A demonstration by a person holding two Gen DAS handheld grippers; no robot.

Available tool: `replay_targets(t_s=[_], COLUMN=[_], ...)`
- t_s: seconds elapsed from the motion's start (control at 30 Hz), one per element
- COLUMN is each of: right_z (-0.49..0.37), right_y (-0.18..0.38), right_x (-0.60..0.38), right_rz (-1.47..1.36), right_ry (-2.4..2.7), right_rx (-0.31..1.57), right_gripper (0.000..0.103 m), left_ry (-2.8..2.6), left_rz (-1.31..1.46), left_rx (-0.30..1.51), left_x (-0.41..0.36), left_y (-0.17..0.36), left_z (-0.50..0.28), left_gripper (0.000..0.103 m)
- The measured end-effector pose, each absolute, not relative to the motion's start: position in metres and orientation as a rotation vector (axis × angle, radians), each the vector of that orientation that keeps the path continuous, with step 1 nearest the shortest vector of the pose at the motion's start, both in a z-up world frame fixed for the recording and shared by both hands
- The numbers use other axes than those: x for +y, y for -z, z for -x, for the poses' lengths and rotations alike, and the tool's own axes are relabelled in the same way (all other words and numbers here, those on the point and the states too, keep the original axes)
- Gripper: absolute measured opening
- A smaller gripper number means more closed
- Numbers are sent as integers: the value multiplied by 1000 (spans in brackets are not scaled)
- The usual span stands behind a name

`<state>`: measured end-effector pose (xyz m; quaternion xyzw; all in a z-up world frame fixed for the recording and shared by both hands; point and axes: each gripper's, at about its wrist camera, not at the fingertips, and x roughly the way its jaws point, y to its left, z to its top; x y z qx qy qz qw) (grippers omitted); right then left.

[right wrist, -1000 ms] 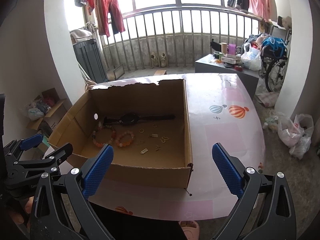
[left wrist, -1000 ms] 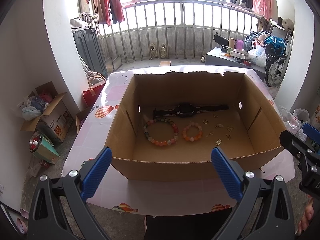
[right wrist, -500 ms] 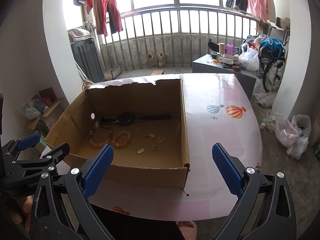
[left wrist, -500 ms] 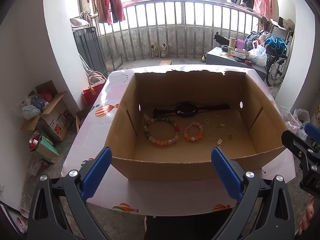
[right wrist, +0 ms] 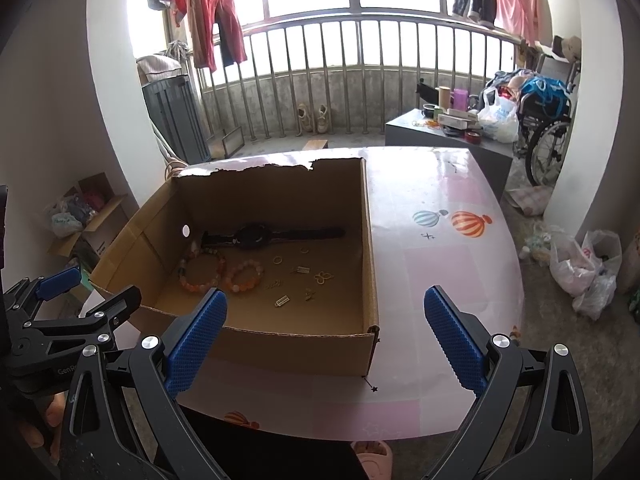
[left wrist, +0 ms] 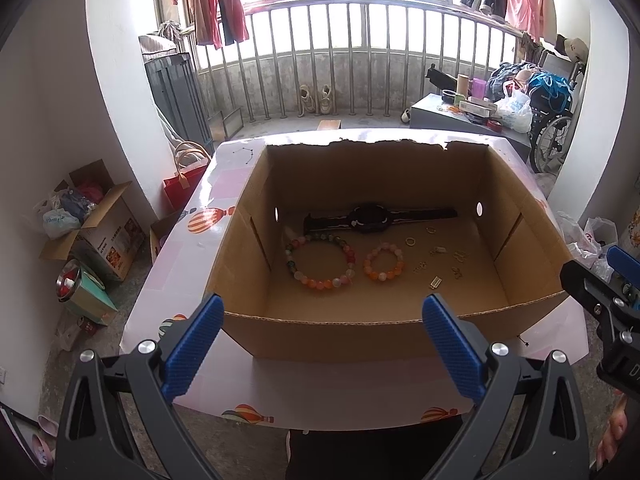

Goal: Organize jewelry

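Left wrist view shows both grippers, left gripper (left wrist: 320,344) and right gripper (right wrist: 324,340), with fingers spread and empty before the cardboard box (left wrist: 340,336) on the desk (right wrist: 440,280), nothing yet picked; next, reach toward 12 o'clock for the bead bracelets (left wrist: 320,260) beside the watch (left wrist: 370,219).

Brown cardboard box (left wrist: 352,332); pink balloon-print tablecloth (right wrist: 452,264); orange bead bracelet (left wrist: 383,261).

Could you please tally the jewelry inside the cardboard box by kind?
Watch: 1
Bead bracelets, large and small: 2
Plain rings: 2
Small metal charms or earrings: about 6, too small to count surely
Total: about 11
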<state>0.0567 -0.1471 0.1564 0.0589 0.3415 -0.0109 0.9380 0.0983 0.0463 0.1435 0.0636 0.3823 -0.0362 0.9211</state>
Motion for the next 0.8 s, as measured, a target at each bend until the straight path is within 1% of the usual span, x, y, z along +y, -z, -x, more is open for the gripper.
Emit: replay_targets(t_s=[0.8], right_z=[-53], right_y=[-159], right_x=[-150], right_rz=[-120], right_ry=[21], right_rx=[695], right_gripper=[95], left_ry=[71], left_rz=[-116], left_rx=[790], left_x=[47], left_y=[-143], left_z=[-97], left_gripper=[97])
